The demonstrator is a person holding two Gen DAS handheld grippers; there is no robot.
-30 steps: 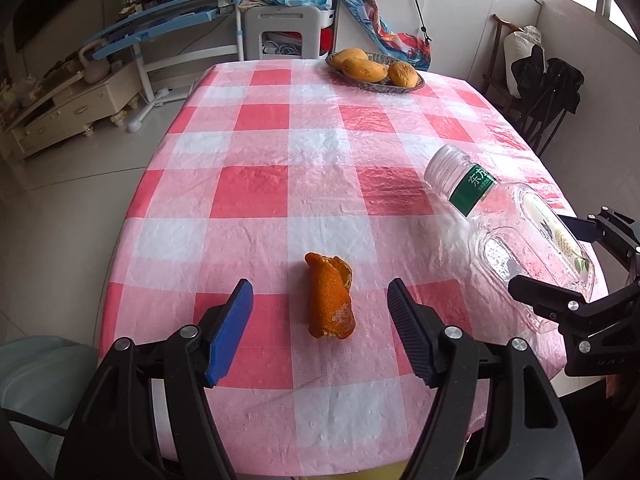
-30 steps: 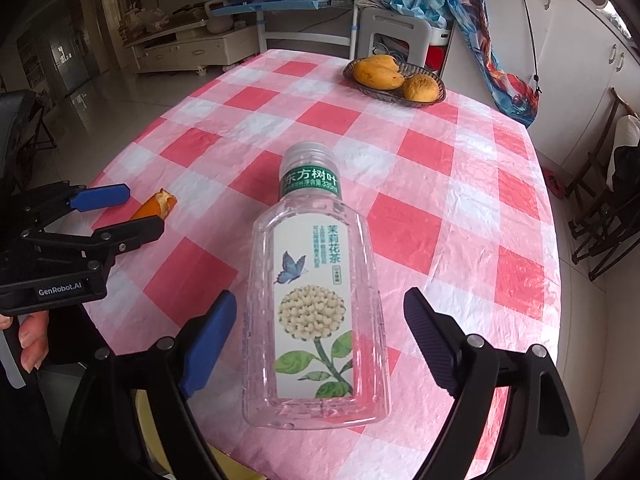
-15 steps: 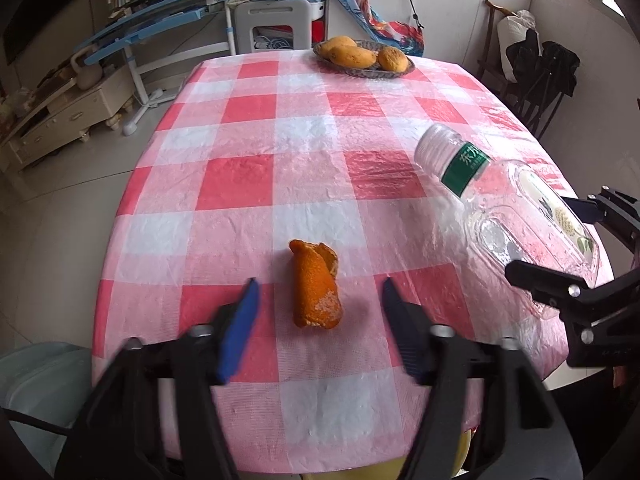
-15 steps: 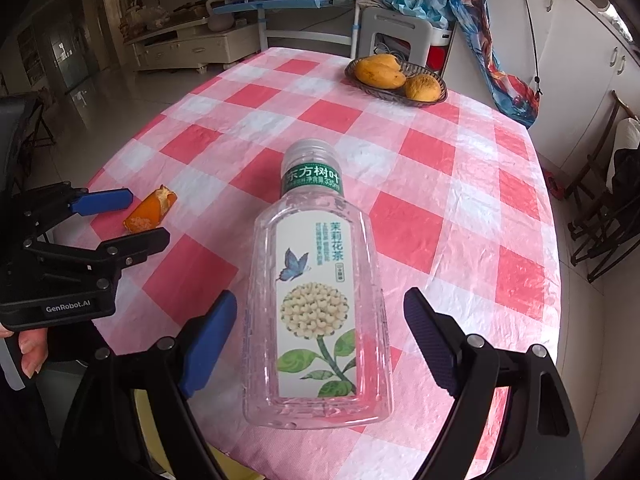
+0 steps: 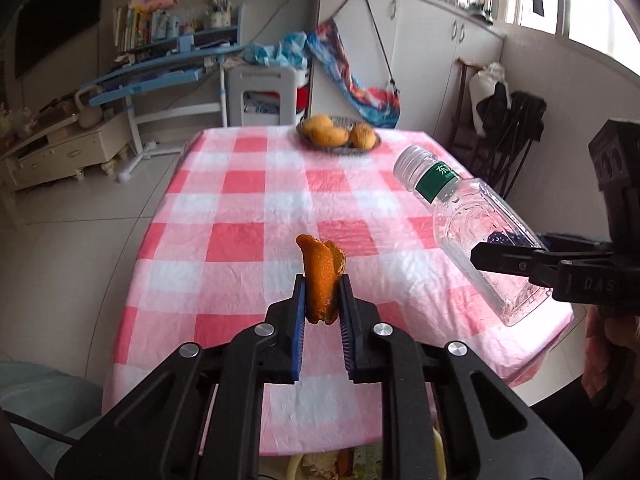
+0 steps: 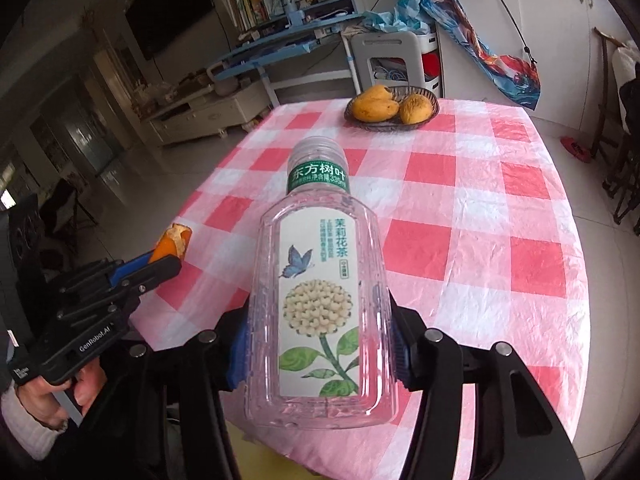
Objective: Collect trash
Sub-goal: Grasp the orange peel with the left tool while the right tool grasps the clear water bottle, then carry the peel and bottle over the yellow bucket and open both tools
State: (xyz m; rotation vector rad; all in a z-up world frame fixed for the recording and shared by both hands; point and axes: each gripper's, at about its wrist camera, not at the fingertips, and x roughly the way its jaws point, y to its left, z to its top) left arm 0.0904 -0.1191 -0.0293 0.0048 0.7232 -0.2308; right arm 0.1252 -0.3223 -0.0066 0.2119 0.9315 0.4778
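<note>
table (image 5: pixel 248 184): one, checked cloth covering it | bottle (image 6: pixel 320 304): one, empty, lifted off the table, right claw (image 6: pixel 320 350) closing its jaws on it, pads pressing its sides | basket (image 6: pixel 430 114): one, at the far end, holding three fruits (image 6: pixel 376 106) | peel (image 5: pixel 320 284): one, left claw (image 5: pixel 322 312) clenching it above the table

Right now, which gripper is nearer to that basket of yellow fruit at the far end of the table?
Neither clearly. The left gripper, shut on the orange peel, and the right gripper, closing on the bottle, both sit at the near edge, far from the fruit basket.
</note>
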